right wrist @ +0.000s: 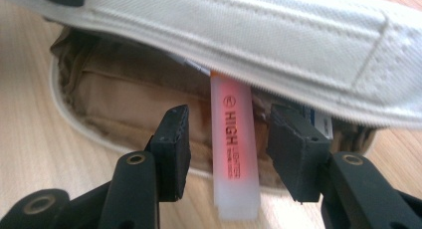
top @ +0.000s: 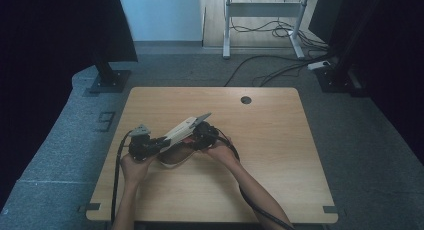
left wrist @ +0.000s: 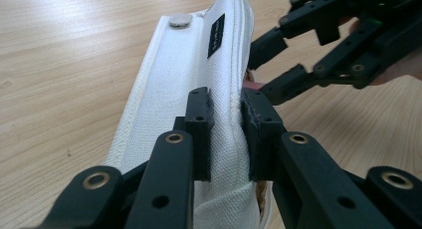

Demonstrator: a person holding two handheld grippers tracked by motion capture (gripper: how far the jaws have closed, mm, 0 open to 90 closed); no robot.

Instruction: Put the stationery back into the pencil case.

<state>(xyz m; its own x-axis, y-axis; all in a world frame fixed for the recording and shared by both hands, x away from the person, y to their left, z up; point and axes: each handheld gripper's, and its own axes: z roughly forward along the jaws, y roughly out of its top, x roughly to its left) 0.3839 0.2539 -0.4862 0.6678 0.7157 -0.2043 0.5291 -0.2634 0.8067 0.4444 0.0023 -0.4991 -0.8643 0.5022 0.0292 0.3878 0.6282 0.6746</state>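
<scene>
Up close, the left tool [left wrist: 228, 124] has its two black jaws clamped on the raised flap of a white fabric pencil case [left wrist: 199, 74], pinching the stitched cloth between the pads. The right tool [right wrist: 229, 144] stands with its jaws parted on either side of an orange highlighter [right wrist: 234, 154], a gap showing between each pad and the pen — no grip on it. The highlighter pokes out of the case's open mouth, its pale end toward the camera, its upper end tucked under the white flap, with the tan lining [right wrist: 124, 94] beside it.

From above, the case [top: 181, 129] is held between the two tools over the near-left part of the surface [top: 280, 155], its flap lifted at a slant toward the far right. The left hand [top: 131, 165] and the right hand [top: 220, 151] come in from the bottom edge, forearms converging on the case, a black cable trailing from each tool.

The surface is pale wood grain with a round cable hole [top: 246, 100] near its far edge. Around it lies grey carpet; dark curtains hang on both sides, and a white desk frame [top: 265, 20] with loose cables stands at the back.

Writing: the highlighter's barrel reads "HIGH", with smaller print under it too fine to make out. A small black label [left wrist: 215, 36] on the flap is unreadable, and a metal snap [left wrist: 179, 21] sits beside it.
</scene>
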